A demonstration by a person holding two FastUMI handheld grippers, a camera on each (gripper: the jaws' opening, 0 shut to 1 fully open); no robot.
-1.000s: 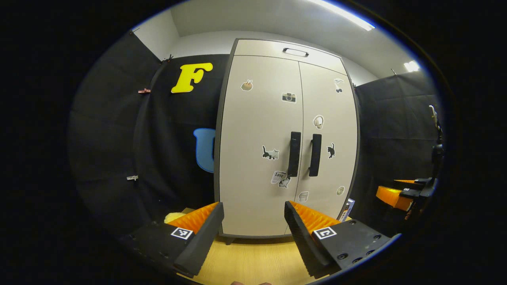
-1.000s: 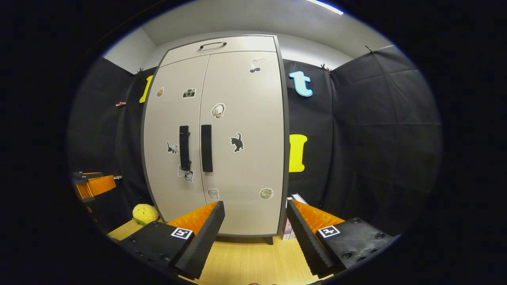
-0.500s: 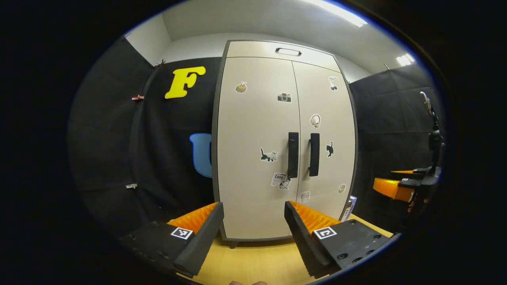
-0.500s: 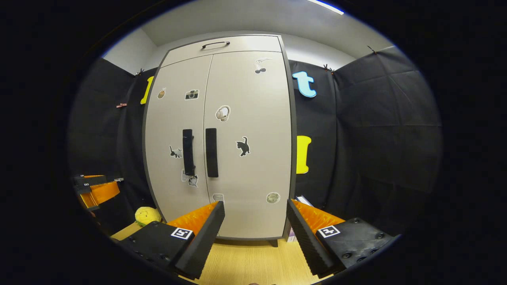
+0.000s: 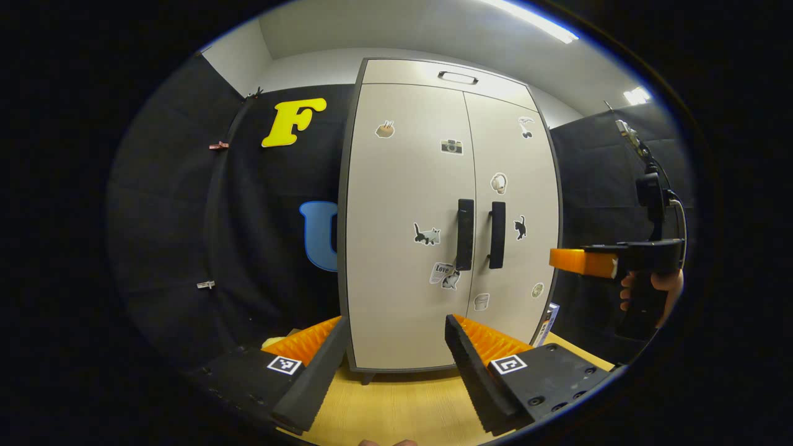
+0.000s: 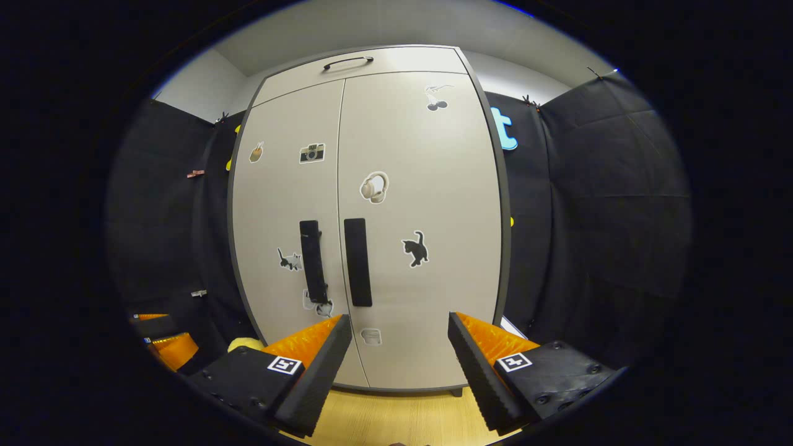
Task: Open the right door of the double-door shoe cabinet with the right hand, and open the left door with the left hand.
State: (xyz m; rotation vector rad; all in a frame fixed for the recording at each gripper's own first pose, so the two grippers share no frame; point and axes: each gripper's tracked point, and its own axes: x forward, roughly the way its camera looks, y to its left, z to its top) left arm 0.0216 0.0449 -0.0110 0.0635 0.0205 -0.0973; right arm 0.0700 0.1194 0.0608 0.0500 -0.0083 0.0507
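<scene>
While both doors stay closed, I log: right gripper [image 6: 399, 371] fingers spread, black vertical right handle [image 6: 358, 262] at eleven o'clock. Left gripper [image 5: 393, 375] likewise spread. Risk: snagging the adjacent left handle [image 6: 313, 261].

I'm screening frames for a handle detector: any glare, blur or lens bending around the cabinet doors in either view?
Left gripper view: sharp; ceiling light strip puts a mild sheen on the cabinet top panel, and the fisheye bows its sides outward. Right gripper view: also sharp, the same bowing, stronger as the cabinet looms larger; both handles read crisply, without glare.
</scene>
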